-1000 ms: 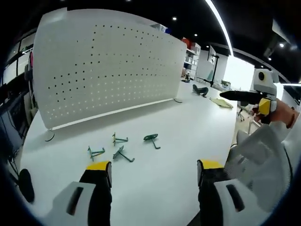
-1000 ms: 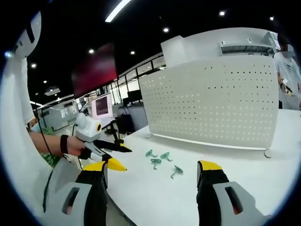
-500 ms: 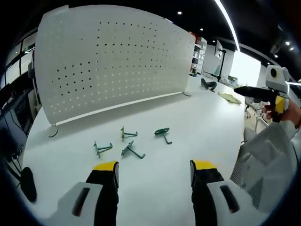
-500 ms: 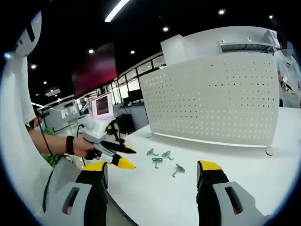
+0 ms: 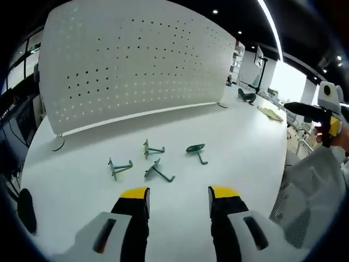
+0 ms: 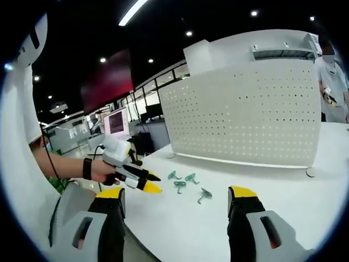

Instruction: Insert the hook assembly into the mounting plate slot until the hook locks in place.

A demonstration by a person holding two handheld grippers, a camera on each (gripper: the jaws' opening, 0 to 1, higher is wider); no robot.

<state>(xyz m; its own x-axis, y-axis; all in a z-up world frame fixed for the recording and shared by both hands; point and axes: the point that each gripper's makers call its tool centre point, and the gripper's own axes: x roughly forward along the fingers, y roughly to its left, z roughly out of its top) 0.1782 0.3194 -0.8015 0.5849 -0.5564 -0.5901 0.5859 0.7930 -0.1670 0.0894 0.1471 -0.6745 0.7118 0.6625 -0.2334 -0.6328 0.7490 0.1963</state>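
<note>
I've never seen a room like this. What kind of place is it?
Probably an office or lab workroom: a long white table with a big pegboard standing on it, computer screens behind, and strip lights on a dark ceiling.

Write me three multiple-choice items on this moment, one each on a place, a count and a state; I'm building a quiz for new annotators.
1. Where do the green hooks lie?
A. hung on the pegboard
B. loose on the white table, in front of the pegboard
C. between the left gripper's jaws

2. How many green hooks are there?
A. two
B. four
C. six

3. How does the left gripper stand?
A. open and holding nothing
B. shut on a hook
C. pressed against the pegboard

Key: 1 B, the hooks rest on the white table, short of the pegboard. 2 B, the left gripper view shows four separate hooks in a cluster. 3 A, its yellow-tipped jaws stand apart with bare table between them, short of the hooks; the right gripper is likewise open.
</note>
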